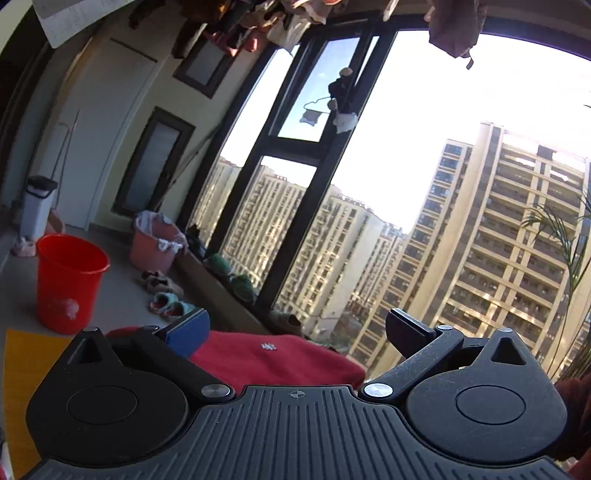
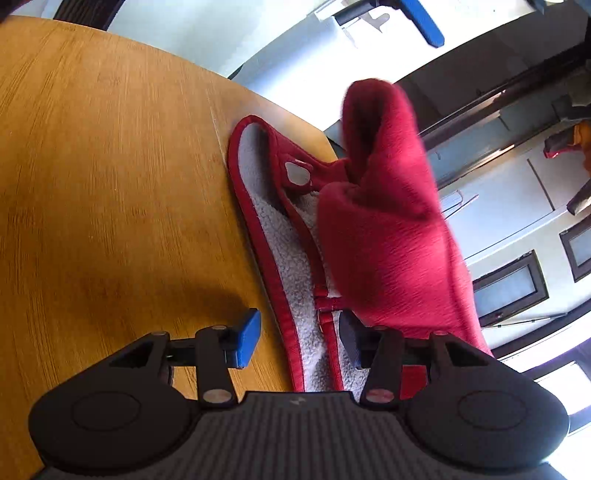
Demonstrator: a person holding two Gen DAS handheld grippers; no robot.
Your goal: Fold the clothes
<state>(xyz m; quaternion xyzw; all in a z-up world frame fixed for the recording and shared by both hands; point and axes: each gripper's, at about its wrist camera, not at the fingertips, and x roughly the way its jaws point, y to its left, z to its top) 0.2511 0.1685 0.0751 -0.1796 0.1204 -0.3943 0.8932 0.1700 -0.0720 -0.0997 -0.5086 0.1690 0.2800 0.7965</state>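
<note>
A red fleece garment (image 2: 388,221) with a grey fuzzy lining lies at the right edge of the wooden table (image 2: 110,184); part of it stands up in a fold. My right gripper (image 2: 299,336) is open, its fingers on either side of the garment's red-trimmed hem, low over the table. In the left wrist view the same red garment (image 1: 273,358) with a small white logo lies just below and ahead of my left gripper (image 1: 295,328), which is open and empty, raised and pointed toward the window.
A red bucket (image 1: 68,280), a pink bucket with rags (image 1: 157,243) and several slippers (image 1: 166,295) stand on the floor by the window. Clothes hang overhead (image 1: 456,26). A plant (image 1: 569,251) is at the right. The table's far edge (image 2: 280,107) is near the garment.
</note>
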